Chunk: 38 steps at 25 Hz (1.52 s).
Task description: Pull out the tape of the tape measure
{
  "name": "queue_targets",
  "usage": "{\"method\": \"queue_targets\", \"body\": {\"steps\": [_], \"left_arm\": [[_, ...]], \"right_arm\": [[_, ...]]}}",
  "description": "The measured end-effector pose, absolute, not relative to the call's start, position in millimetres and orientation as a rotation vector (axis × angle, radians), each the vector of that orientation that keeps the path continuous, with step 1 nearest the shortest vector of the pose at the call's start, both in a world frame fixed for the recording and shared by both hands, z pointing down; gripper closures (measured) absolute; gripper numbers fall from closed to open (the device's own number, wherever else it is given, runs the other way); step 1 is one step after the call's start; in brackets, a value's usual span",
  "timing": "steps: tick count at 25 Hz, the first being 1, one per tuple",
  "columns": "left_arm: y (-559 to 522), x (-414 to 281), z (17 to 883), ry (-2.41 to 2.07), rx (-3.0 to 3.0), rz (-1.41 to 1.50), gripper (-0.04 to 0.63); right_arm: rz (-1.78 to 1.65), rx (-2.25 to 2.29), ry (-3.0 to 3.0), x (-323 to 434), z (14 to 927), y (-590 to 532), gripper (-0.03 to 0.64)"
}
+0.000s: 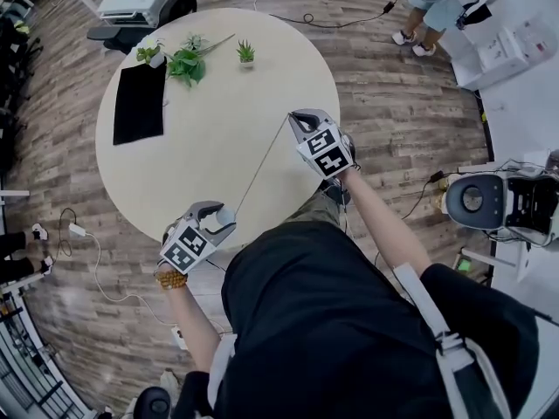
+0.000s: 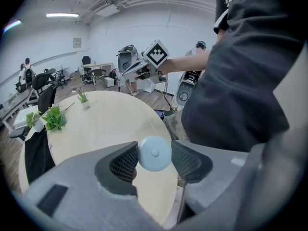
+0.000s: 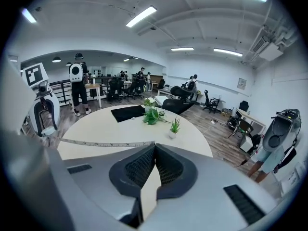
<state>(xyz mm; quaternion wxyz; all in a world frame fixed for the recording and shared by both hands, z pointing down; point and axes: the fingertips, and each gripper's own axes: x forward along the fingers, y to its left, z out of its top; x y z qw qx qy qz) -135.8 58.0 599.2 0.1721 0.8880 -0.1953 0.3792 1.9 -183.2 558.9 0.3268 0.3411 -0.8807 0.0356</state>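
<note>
**Tape already drawn out across the table edge**

A long stretch of the tape (image 1: pixel 262 162) is out and hangs taut in the air between the two grippers, over the near part of the table. The main pull looks done to me. Whether the tape can come out further, I cannot tell from the pictures. What is left, in my judgement, is at most a little more pulling.

The right gripper (image 3: pixel 153 148) is clenched on the free end of the tape, with its jaws closed together and the printed marks of the tape running away to its left. The left gripper (image 2: pixel 155 163) grasps the tape measure case (image 2: pixel 154 150), a small round pale blue body, with one pad on each side of it. The case is held in the air near the table edge, close to the person's body, and is not resting on the surface.

The room is a large open office with a wooden plank floor (image 1: pixel 384 103), desks and chairs far behind, and other people standing there. The table (image 1: pixel 210 160) is round and pale beige. On its far side lie a black mat (image 1: pixel 140 103), a leafy green plant (image 1: pixel 185 62) and a small potted plant (image 1: pixel 246 53), all well apart from the tape.
</note>
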Motion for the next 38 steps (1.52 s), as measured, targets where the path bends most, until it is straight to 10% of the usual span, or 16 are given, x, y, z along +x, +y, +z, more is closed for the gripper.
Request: {"method": "queue_targets", "body": {"steps": [38], "left_arm": [[87.6, -160.0, 633.2, -0.529, 2.419, 1.178, 0.368]], "right_arm": [[0.091, 1.128, -2.197, 69.0, 543.4, -229.0, 0.614]]}}
